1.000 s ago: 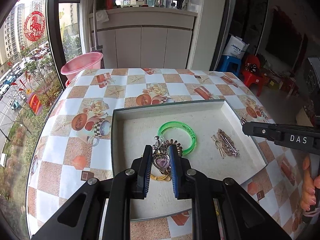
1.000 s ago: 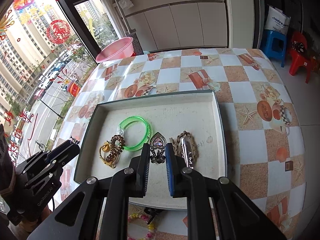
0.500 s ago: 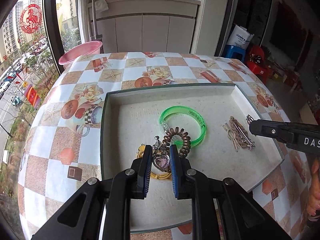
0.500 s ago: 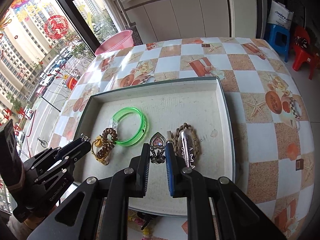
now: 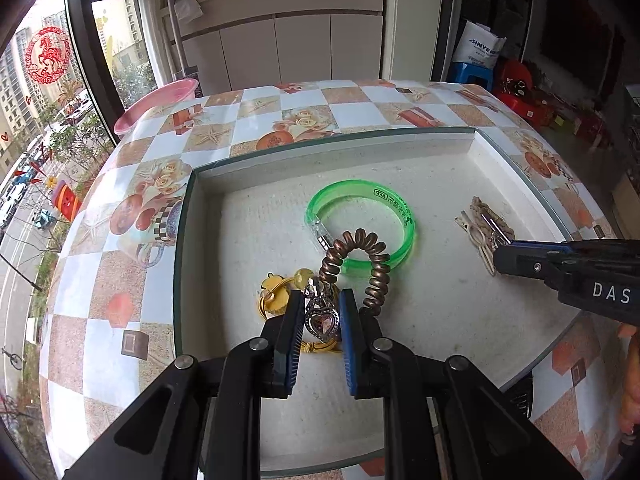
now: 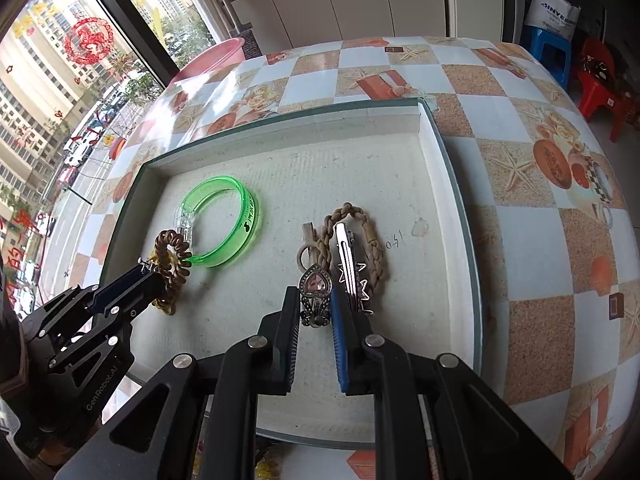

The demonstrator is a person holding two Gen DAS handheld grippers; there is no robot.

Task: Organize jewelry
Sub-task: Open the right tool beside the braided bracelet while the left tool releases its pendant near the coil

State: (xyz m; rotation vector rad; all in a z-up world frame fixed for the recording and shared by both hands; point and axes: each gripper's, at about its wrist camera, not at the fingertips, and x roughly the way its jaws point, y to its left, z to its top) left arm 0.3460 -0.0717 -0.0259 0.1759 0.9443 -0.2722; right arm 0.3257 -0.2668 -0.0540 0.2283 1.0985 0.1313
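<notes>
A shallow white tray point(image 5: 400, 152) point(image 6: 436, 152) lies on the tiled table. My left gripper point(image 5: 320, 300) is shut on a heart pendant clip point(image 5: 320, 322), low over the tray's near left part, above a yellow hair tie point(image 5: 276, 294) and a brown coil tie point(image 5: 372, 268). A green bangle point(image 5: 360, 200) point(image 6: 240, 216) lies beyond. My right gripper point(image 6: 316, 296) is shut on a second heart pendant clip point(image 6: 316, 286), beside a silver hair clip point(image 6: 346, 256) and a braided cord point(image 6: 376, 248). The right gripper also shows in the left wrist view point(image 5: 500, 256).
A pink basin point(image 5: 160, 100) sits beyond the table's far left corner. White cabinets point(image 5: 300, 48) stand behind. A blue stool point(image 6: 548, 48) and red chair point(image 6: 600, 84) are on the floor to the right. A window lies to the left.
Both grippers have come down lower and closer over the tray, each still holding its heart clip. The jewelry in the tray has not moved.
</notes>
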